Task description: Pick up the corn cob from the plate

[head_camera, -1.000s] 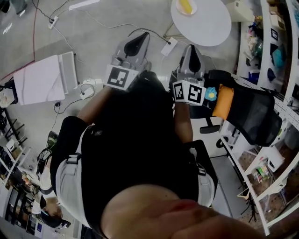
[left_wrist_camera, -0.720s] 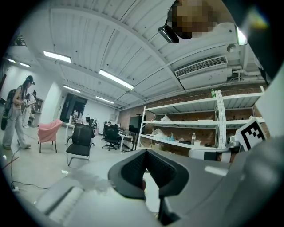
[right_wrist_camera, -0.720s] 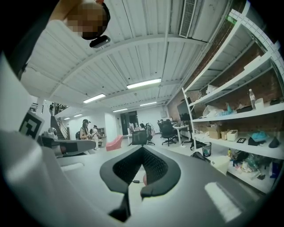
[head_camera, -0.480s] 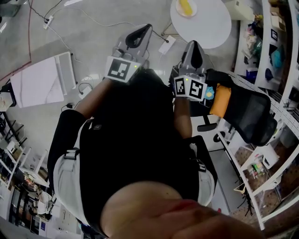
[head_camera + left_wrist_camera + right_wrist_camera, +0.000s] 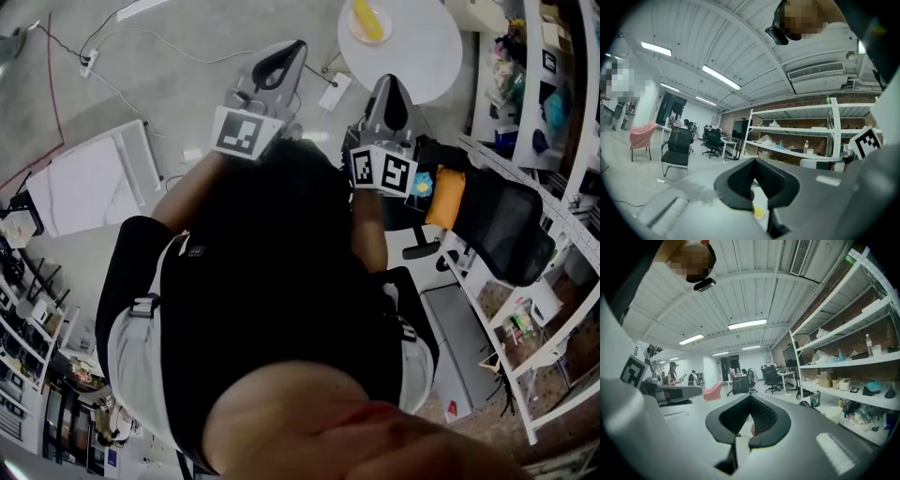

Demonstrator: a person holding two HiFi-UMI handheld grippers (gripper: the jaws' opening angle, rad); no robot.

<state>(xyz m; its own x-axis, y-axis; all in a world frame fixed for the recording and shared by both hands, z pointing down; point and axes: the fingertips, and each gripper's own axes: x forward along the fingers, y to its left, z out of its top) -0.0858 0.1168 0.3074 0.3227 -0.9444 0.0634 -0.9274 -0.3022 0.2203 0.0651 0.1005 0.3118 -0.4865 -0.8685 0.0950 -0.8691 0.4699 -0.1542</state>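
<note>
A round white table [image 5: 422,52] stands ahead of the person, and the plate [image 5: 385,25] sits near the table's left edge as the head view shows it. The yellow corn cob [image 5: 367,16] lies on that plate, with nothing touching it. The left tongs [image 5: 279,62] are over the floor to the left of the table. Their two halves are pressed together, with nothing between them. The right tongs [image 5: 389,94] are just short of the table's near edge, also fully closed and empty. A black office chair [image 5: 506,230] stands on the near right side of the table.
</note>
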